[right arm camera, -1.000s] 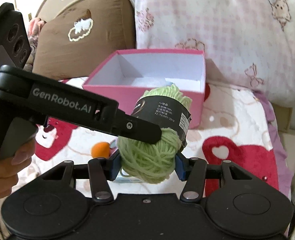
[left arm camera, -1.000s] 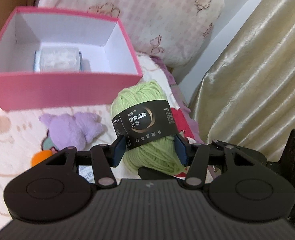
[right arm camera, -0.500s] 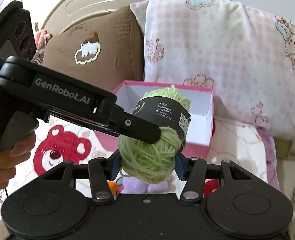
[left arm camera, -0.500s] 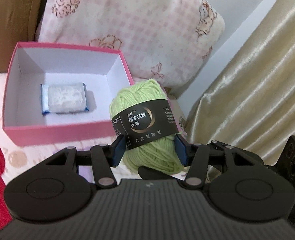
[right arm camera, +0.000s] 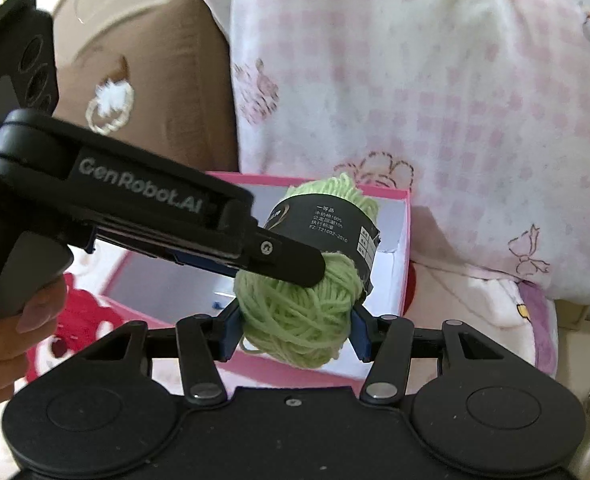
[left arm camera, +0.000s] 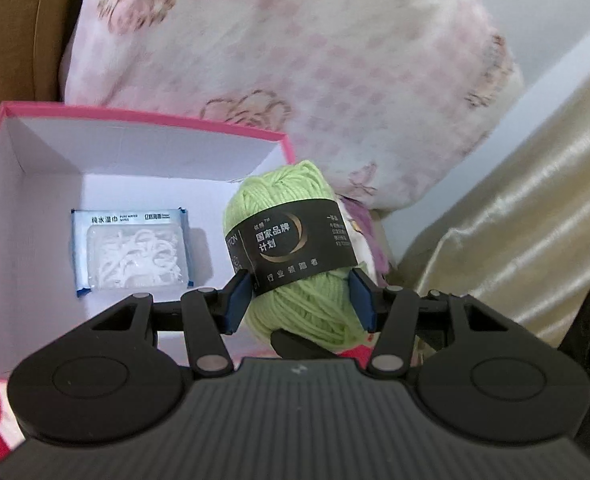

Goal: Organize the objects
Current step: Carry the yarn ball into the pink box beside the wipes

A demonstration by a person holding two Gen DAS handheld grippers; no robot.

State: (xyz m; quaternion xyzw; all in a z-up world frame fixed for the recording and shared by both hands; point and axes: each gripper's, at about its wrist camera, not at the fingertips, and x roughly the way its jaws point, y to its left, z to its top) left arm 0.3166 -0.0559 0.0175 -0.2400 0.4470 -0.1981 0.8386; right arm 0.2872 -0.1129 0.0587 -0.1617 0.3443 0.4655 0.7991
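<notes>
A light green yarn ball (left arm camera: 295, 216) with a black paper band is held in the air by both grippers at once. My left gripper (left arm camera: 299, 300) is shut on its lower half, blue pads pressing each side. My right gripper (right arm camera: 295, 330) is shut on the same yarn ball (right arm camera: 299, 320) from another side. A black left-gripper finger (right arm camera: 291, 260) crosses the ball in the right wrist view. The ball hangs over the right part of an open pink box (left arm camera: 135, 114) with a white inside. A packet of wet wipes (left arm camera: 129, 252) lies flat on the box floor.
A pink checked pillow (left arm camera: 295, 60) stands right behind the box, with a brown pillow (right arm camera: 155, 100) to its left. A gold curtain (left arm camera: 515, 240) hangs at the right. The box rests on a bedsheet (right arm camera: 75, 320) with red bear prints. A person's hand (right arm camera: 11, 336) grips the left handle.
Both grippers have carried the yarn ball forward and slightly up to the pink box. The box now lies under the ball, and the purple plush and orange item have dropped from view.
</notes>
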